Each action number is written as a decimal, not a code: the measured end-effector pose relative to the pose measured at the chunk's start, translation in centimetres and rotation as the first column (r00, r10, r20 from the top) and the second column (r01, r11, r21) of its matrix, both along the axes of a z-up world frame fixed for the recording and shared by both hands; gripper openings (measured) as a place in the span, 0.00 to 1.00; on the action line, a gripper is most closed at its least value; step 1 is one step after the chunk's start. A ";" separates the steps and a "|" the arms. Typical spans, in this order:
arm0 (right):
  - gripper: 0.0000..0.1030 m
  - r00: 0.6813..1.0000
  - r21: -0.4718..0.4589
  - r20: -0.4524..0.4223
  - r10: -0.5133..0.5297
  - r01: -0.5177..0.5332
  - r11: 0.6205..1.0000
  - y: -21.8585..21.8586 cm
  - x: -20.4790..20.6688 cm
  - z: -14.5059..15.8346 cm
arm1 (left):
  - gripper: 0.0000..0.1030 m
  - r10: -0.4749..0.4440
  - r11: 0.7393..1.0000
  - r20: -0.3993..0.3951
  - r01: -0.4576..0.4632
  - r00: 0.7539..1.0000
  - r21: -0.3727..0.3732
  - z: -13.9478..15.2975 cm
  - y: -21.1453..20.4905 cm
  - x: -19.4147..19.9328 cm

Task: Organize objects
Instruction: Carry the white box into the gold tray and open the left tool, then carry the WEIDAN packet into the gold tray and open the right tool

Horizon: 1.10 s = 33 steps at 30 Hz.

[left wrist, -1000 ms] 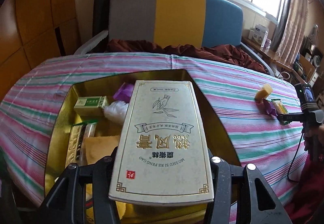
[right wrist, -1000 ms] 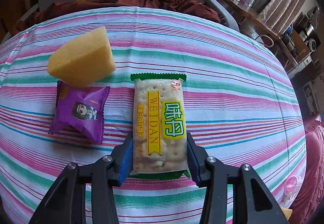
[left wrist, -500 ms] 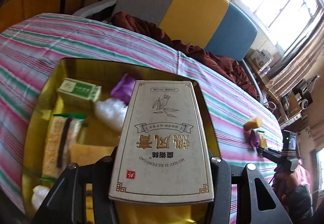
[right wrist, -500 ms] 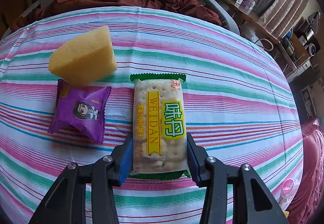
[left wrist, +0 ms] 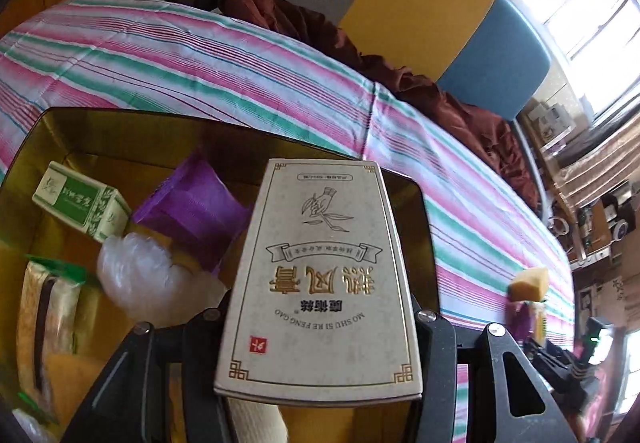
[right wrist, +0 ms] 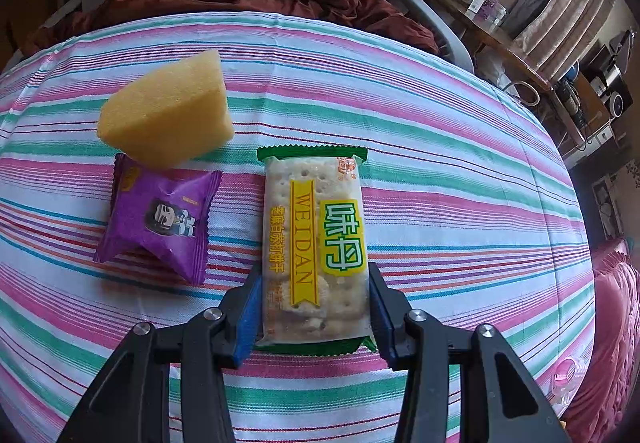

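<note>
Because the cream box (left wrist: 320, 283) clamped in the left gripper (left wrist: 320, 327) fills the middle of its view, much of the gold tin (left wrist: 120, 123) under it is hidden — only a green-and-white box (left wrist: 80, 209), a purple wrapper (left wrist: 192, 211), a clear bag (left wrist: 136, 279) and a cracker pack (left wrist: 44, 323) cut off at the tin's left side show. The right gripper (right wrist: 314, 317) is closed on the near end of the Weidan cracker packet (right wrist: 316, 243), which lies flat on the striped tablecloth (right wrist: 460, 203) — its blue pads press both long sides. Just left lie a purple candy packet (right wrist: 160, 219) and a yellow sponge wedge (right wrist: 168, 119), the wedge overlapping the packet's far edge.
</note>
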State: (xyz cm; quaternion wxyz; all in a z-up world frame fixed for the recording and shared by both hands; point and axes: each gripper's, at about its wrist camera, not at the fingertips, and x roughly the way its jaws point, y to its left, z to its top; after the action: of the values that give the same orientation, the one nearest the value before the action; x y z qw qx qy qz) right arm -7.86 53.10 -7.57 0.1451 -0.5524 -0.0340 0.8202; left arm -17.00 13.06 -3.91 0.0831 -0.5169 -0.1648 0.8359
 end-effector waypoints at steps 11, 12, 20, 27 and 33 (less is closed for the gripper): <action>0.46 1.000 -0.002 0.000 0.000 0.000 1.000 0.0 -0.2 0.0 | 0.62 -0.074 0.993 -0.036 0.070 0.997 -0.092 -0.3 1.5 0.3; 0.46 1.000 -0.002 0.000 0.001 -0.001 1.000 0.0 -0.2 0.0 | 0.63 -0.087 0.990 -0.055 0.081 0.995 -0.112 0.1 1.5 0.8; 0.46 1.000 0.002 0.000 0.004 -0.004 1.000 0.0 -0.2 0.0 | 0.70 -0.164 0.959 -0.170 0.117 0.972 -0.260 2.3 0.6 6.3; 0.46 1.000 0.006 -0.001 0.006 -0.006 1.000 0.1 -0.4 0.1 | 0.70 -0.169 0.943 -0.247 0.083 0.954 -0.323 3.2 -1.7 10.7; 0.46 1.000 0.013 -0.001 0.005 -0.005 1.000 -0.2 -0.3 0.1 | 0.70 -0.166 0.934 -0.298 0.053 0.940 -0.353 3.9 -3.3 13.2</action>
State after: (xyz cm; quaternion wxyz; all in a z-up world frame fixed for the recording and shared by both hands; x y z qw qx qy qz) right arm -8.12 52.90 -7.42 0.1465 -0.5511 -0.0405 0.8205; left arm -3.82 9.75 -0.03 0.0656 -0.3878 0.0272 0.9190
